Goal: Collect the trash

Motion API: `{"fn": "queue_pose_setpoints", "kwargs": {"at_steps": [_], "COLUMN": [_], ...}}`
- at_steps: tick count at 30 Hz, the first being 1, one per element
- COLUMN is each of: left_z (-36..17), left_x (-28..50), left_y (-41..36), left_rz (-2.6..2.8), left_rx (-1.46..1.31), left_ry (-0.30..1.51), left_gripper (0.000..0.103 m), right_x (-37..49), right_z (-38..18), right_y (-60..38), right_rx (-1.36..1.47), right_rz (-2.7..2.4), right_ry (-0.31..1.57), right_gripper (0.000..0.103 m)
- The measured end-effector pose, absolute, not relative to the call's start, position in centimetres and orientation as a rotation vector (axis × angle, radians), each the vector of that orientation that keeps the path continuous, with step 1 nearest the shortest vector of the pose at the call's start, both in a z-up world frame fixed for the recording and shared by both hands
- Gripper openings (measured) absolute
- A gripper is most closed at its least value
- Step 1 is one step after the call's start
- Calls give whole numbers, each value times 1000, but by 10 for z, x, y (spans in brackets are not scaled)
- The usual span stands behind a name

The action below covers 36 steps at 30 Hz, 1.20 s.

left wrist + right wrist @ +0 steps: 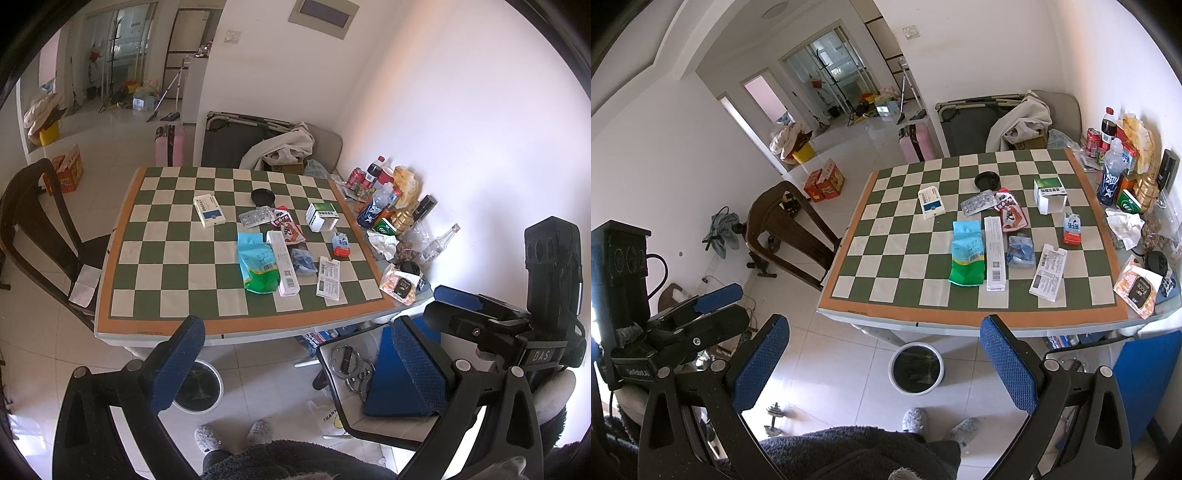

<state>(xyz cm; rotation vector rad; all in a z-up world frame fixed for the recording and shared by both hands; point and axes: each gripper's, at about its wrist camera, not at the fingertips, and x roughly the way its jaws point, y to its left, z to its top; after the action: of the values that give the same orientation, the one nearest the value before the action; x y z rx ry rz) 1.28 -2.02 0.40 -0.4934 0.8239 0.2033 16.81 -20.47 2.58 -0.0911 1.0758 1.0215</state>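
Note:
Trash lies on the checkered table [166, 258] [886, 288]: a blue-green pouch [256, 264] [967, 253], a long white box [282, 262] [994, 253], a paper slip [328, 277] [1048, 271], a crumpled blue wrapper [303, 260] [1020, 251], a red snack packet [290, 225] [1012, 212], a blister pack [255, 216] [978, 202] and small boxes [208, 210] [1049, 195]. A white bin [199, 384] [916, 367] stands on the floor by the table's near edge. My left gripper [295, 365] and right gripper [886, 365] are open, empty, held short of the table.
Bottles, cans and bags [388, 206] [1123, 173] crowd the table's right side by the wall. A dark wooden chair [40, 229] [790, 236] stands left of the table. A stool with a blue object [399, 380] sits right. Dumbbells [775, 417] lie on the floor.

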Motion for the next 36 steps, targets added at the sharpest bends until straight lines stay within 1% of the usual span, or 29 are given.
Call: {"fn": "queue_pose_setpoints", "kwargs": {"at_steps": [22,25,29,30,32,36], "left_z": [7,6,-16,-29,-51,-102], "left_x": [16,20,35,38,48,72], "left_y": [-26,-26,-10,3,20,56], "left_rz": [204,290,484,522,570,596], "left_rx": [-493,-434,-317,-299,-263,-255], "left_ry": [825,834,873,892,928,1023], "left_gripper": [103,103,103,103,103,103], "right_x": [168,164,171,173,182,210], "right_z": [26,26,16,12,-3,-56], "right_y": [-205,-201,-194,-191,-186,-184], "right_rx": [-85,-81,-80,-83,-83,-18], "right_rz": [1027,1003,848,813,716,547], "right_ry": [1077,1076,1077,1076,1088,1157], "right_gripper": [103,103,103,103,103,103]}}
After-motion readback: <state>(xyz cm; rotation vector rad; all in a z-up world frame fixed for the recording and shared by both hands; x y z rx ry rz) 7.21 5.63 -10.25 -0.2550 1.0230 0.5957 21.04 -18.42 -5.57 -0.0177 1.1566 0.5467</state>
